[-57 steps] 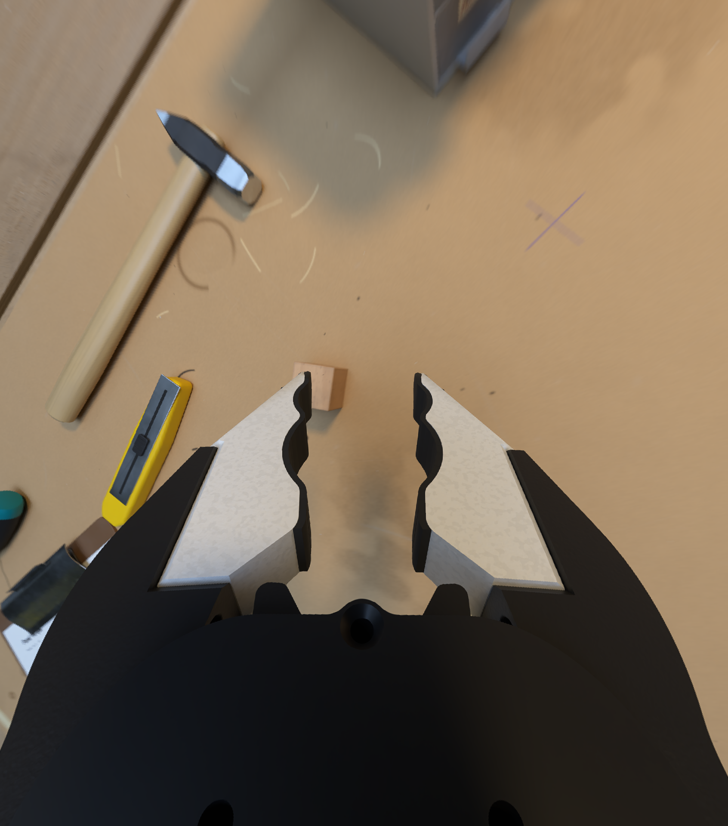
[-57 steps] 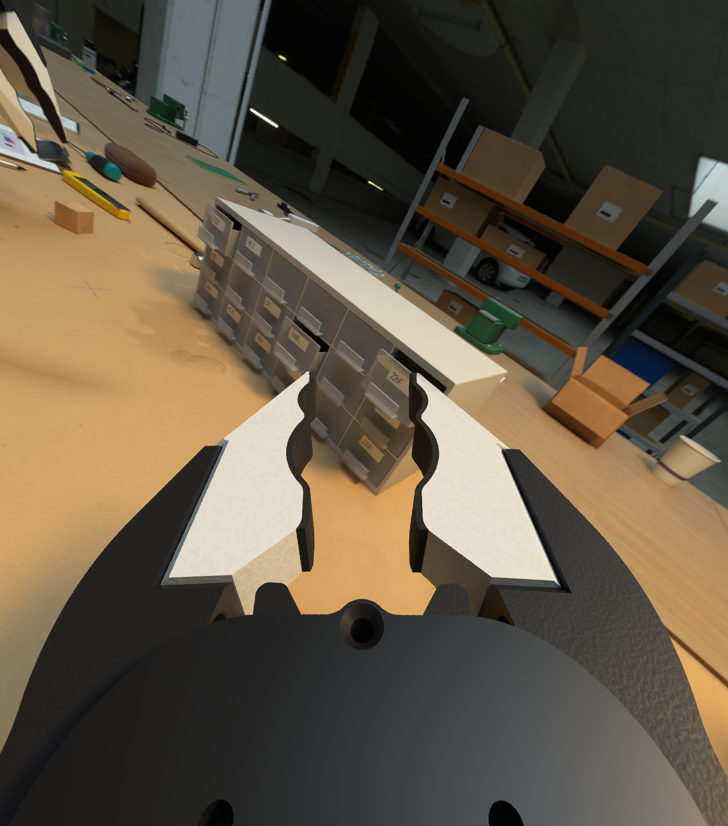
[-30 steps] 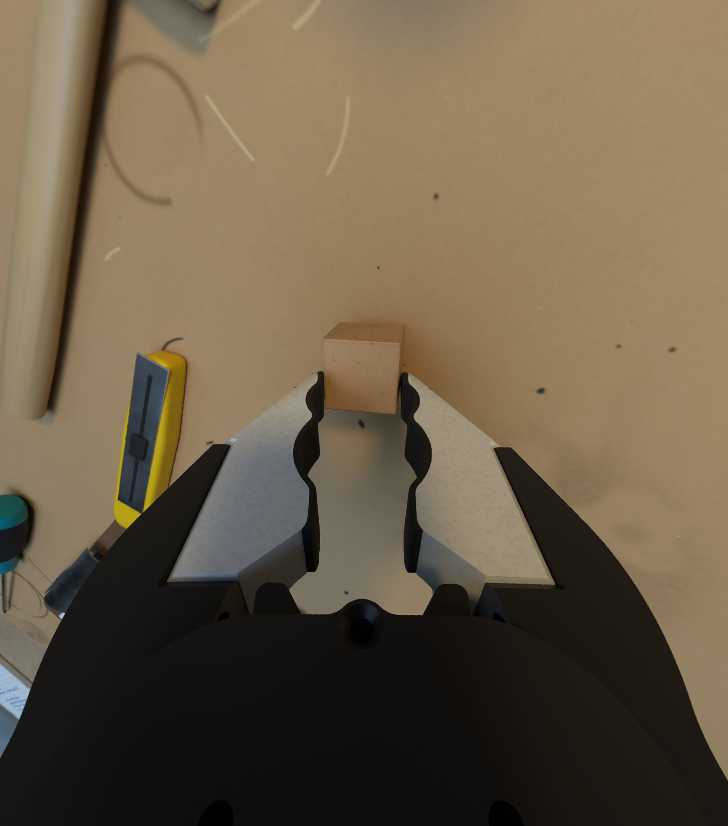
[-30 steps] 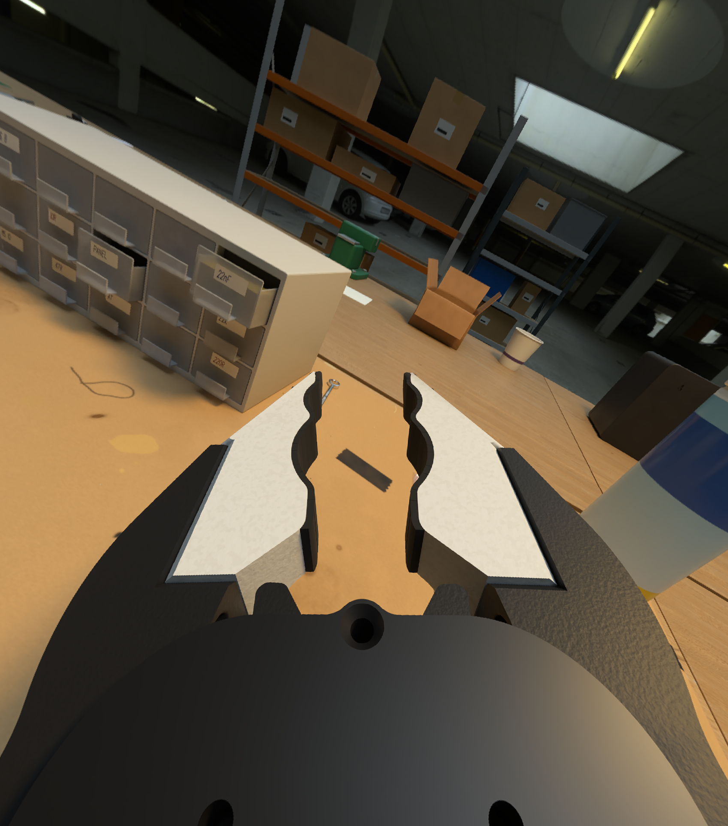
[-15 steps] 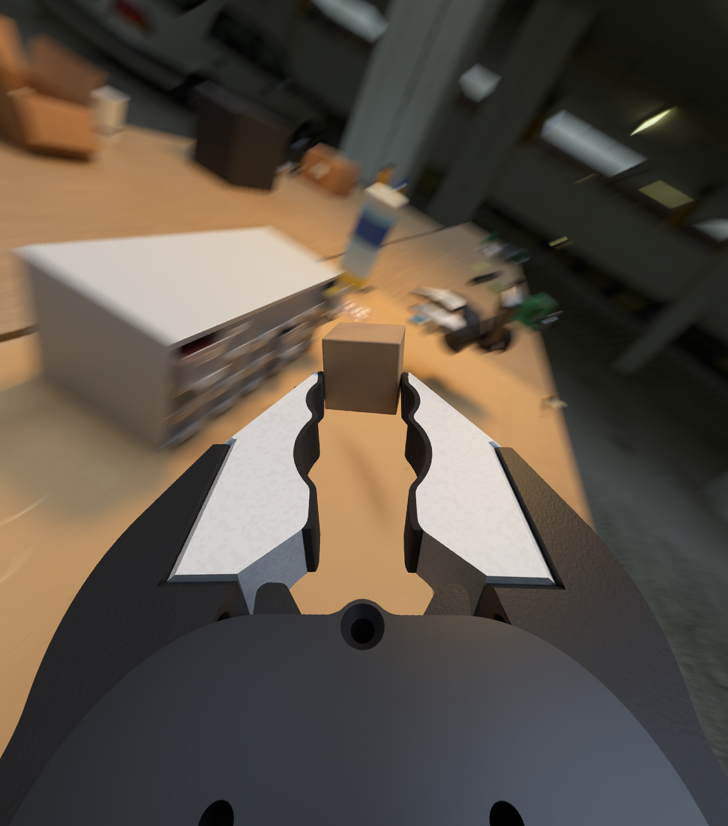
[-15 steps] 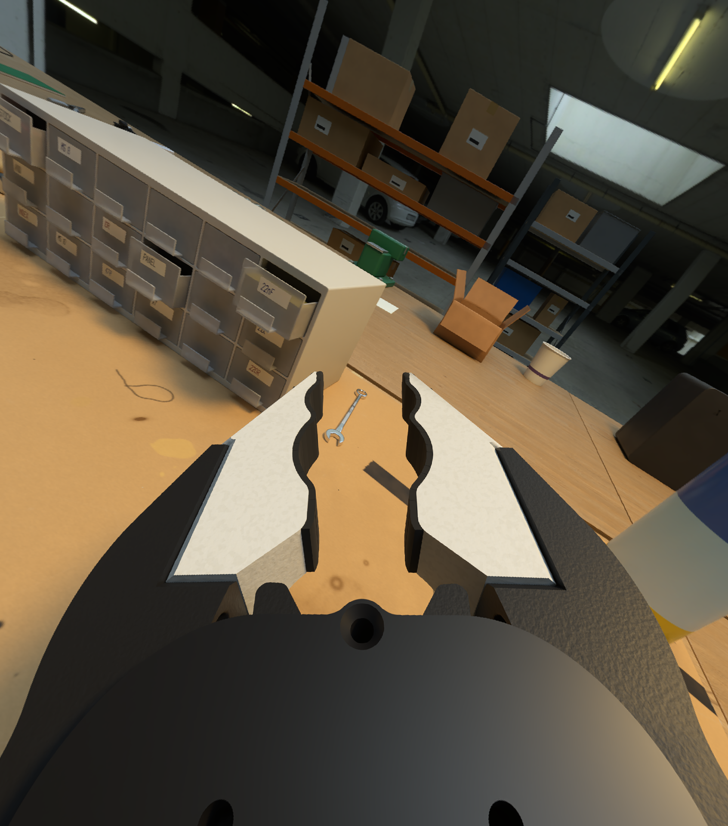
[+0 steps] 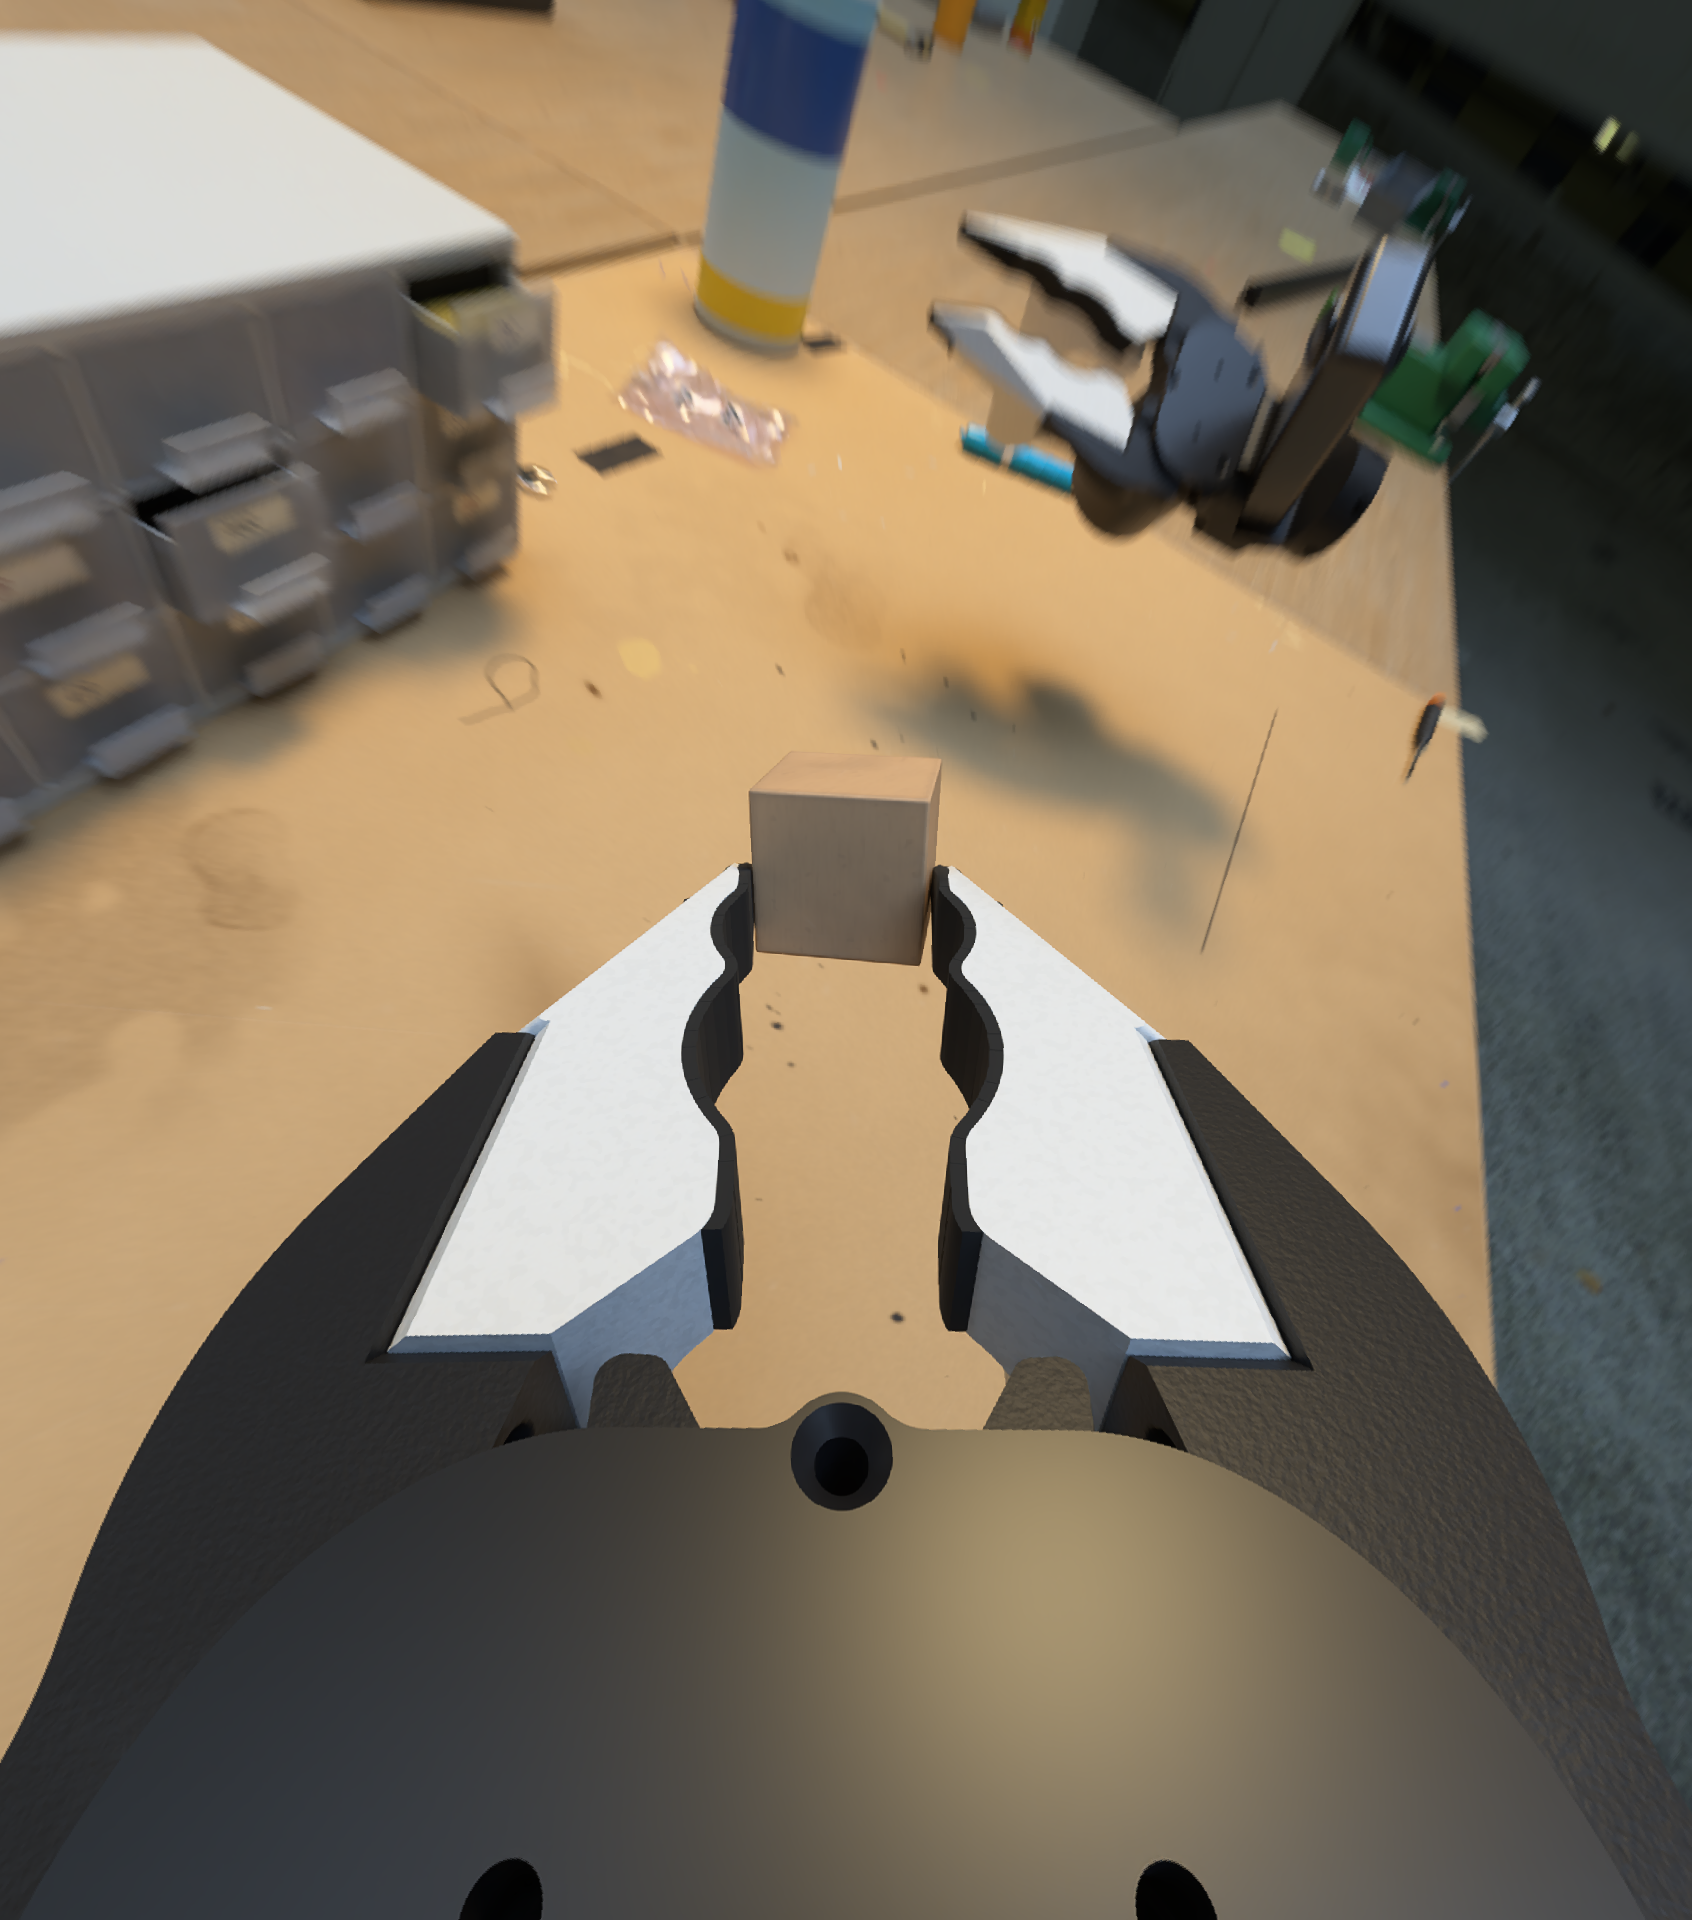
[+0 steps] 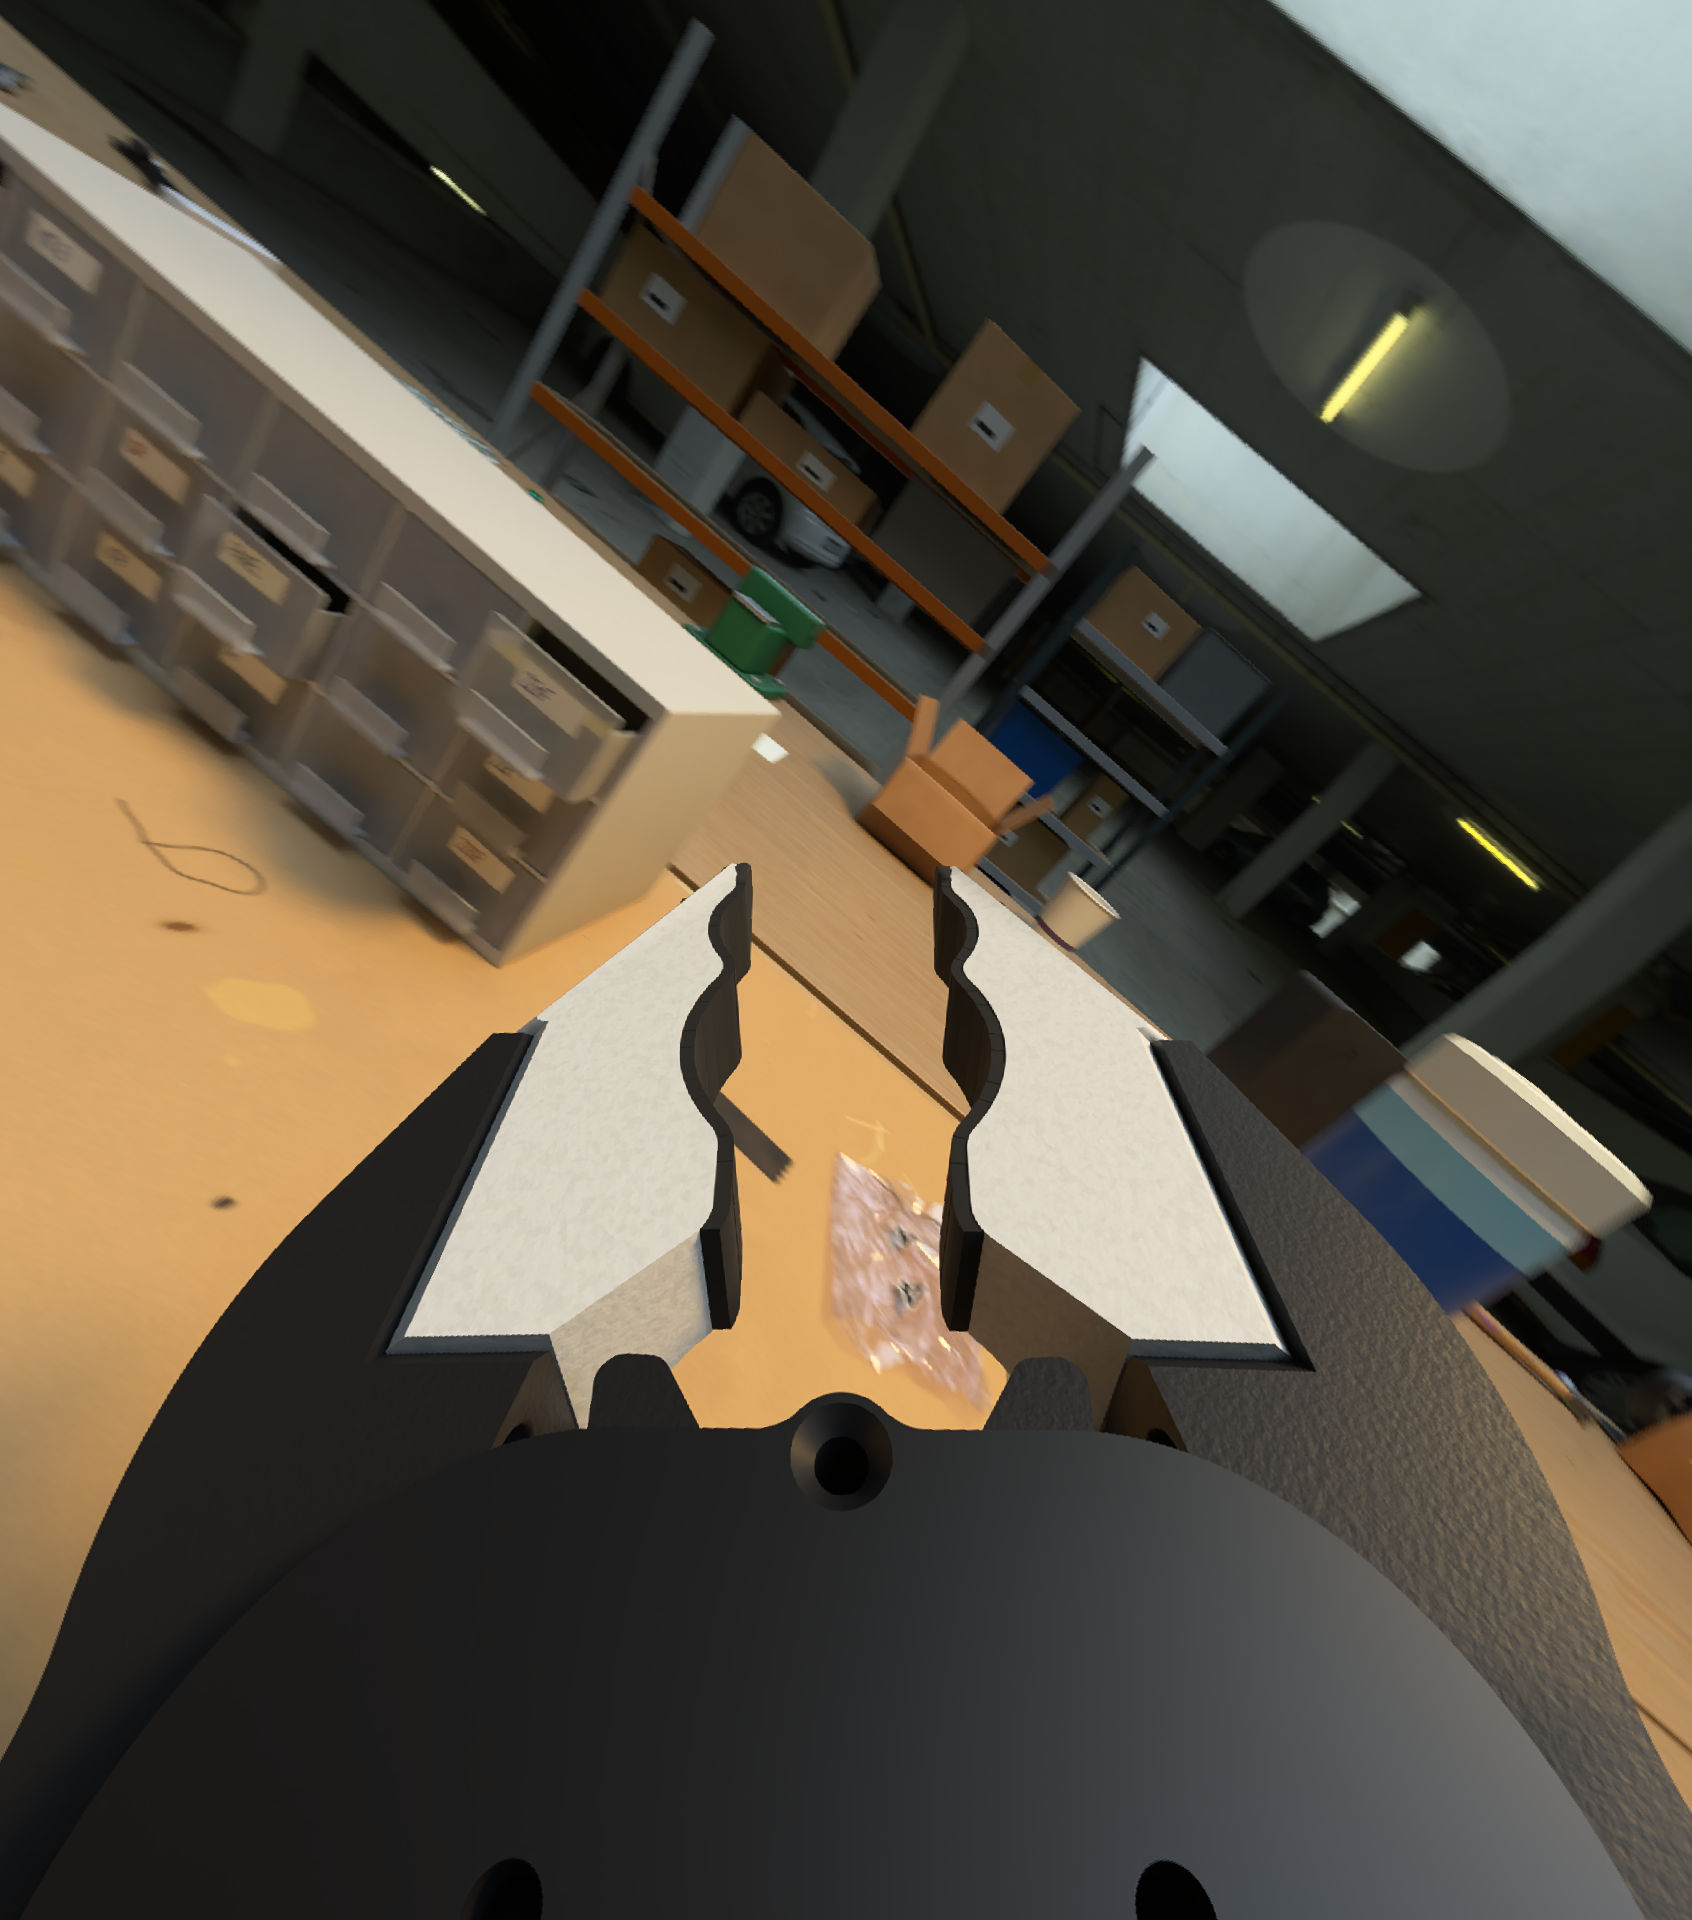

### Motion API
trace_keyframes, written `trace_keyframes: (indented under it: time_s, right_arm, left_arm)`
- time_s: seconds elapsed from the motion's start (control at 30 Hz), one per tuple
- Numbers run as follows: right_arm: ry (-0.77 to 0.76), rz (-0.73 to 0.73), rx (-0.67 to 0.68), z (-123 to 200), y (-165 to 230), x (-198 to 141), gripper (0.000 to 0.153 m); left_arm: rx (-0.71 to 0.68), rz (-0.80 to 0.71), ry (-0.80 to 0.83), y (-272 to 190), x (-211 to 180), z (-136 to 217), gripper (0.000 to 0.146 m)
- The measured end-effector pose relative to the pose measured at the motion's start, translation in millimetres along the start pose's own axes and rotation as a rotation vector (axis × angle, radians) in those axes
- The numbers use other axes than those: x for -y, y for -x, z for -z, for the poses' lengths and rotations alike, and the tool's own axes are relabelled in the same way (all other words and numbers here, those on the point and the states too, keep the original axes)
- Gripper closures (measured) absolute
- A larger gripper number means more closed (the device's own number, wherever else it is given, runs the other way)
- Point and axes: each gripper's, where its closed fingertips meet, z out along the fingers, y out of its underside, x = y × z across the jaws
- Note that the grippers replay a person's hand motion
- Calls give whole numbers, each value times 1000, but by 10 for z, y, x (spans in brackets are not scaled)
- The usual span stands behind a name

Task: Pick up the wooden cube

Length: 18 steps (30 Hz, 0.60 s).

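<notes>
The wooden cube (image 7: 842, 852) is a small light-brown block. It sits clamped between the fingertips of my left gripper (image 7: 840, 896), held in the air above the workbench (image 7: 406, 935). My right gripper (image 8: 840, 896) is open and empty, with only the bench and a bag of screws (image 8: 889, 1278) behind its fingers. The right gripper also shows far off in the left wrist view (image 7: 977, 312), hovering open above the bench. The cube does not show in the right wrist view.
A grey drawer cabinet (image 7: 146, 416) with some drawers ajar stands at the left, and also shows in the right wrist view (image 8: 302, 582). A blue, white and yellow canister (image 7: 780, 156) stands behind it. The bench edge (image 7: 1465, 935) runs along the right. A green vise (image 7: 1444, 384) sits far right.
My left gripper closed on the cube, lifted it off the bench and swung up to look across the bench. My right gripper tilted and moved toward the canister.
</notes>
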Motion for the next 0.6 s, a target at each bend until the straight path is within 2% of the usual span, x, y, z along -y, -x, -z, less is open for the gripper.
trace_keyframes:
  time_s: [0.17, 0.3, 0.5, 0.6]
  right_arm:
    - [73, -67, -88, 269, -391, -277, 119]
    - [35, -215, -23, 308, -328, -336, 119]
    - [13, -385, 26, 316, -352, -366, 120]
    - [6, -500, 135, 309, -212, -335, 119]
  left_arm:
    - [117, -104, 213, -318, -489, -591, 112]
    - [129, -153, 372, -496, -743, -921, 112]
    - [111, -177, 406, -606, -775, -1207, 112]
    - [141, -187, 397, -555, -746, -1258, 112]
